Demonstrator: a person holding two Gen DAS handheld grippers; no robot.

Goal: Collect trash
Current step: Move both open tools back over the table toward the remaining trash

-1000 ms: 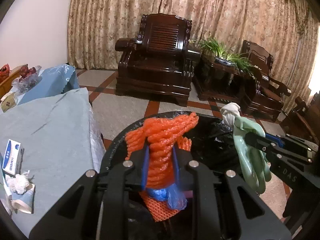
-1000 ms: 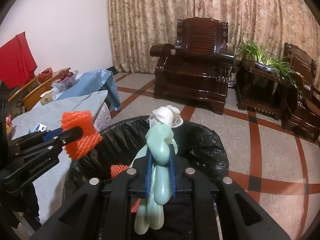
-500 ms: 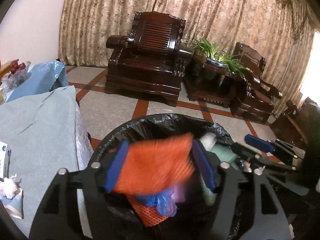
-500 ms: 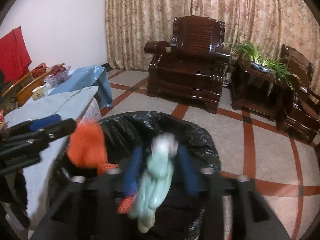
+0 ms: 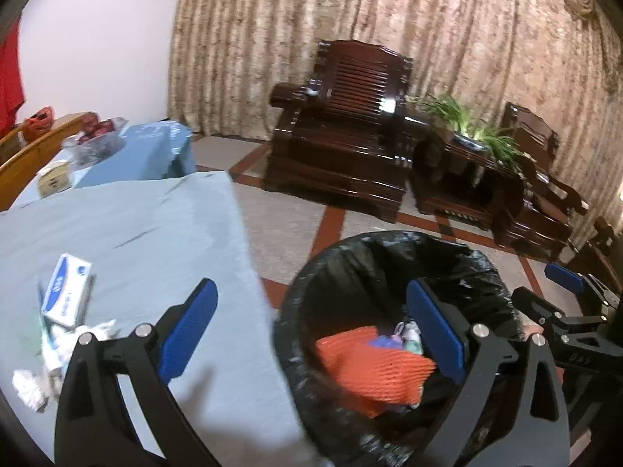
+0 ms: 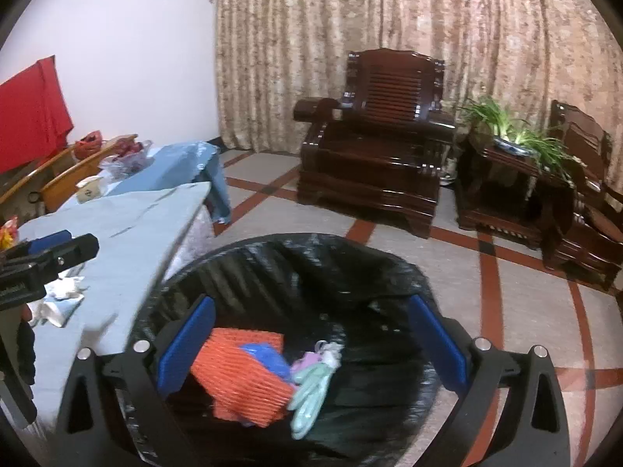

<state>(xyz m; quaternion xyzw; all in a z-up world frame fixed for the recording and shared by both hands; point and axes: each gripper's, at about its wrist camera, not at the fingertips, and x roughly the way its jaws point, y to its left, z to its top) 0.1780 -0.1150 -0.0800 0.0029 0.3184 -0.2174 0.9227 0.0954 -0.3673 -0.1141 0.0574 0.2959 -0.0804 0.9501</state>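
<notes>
left gripper (image 5: 311, 323): jaws opening, wide apart, nothing between the pads; aimed half over the table edge, half over the bin.
right gripper (image 6: 309, 334): jaws opening, wide apart, empty; pointing straight down into the bin.
trash bin (image 6: 409, 272): black liner, directly below and ahead of the right gripper, just right of the left one.
orange net (image 6: 243, 379): lying in the bin, under the right gripper's left pad.
green glove (image 6: 311, 393): in the bin, touching the net's right edge, between the right gripper's fingers but lower.
remaining trash: crumpled tissues (image 5: 29, 383) and small box (image 5: 66, 294) on the table (image 5: 155, 233), ahead-left of the left gripper.
step (judgement): both drops look done; table pickup looks next.
risk 1: tissues are light and loose; a shallow pinch could grab only a corner and shed the rest.
risk 2: box lies flat; pads may skid it along the cloth instead of gripping.
risk 3: both grippers sit close over the bin, so swinging left could clip the liner rim or the other gripper.
</notes>
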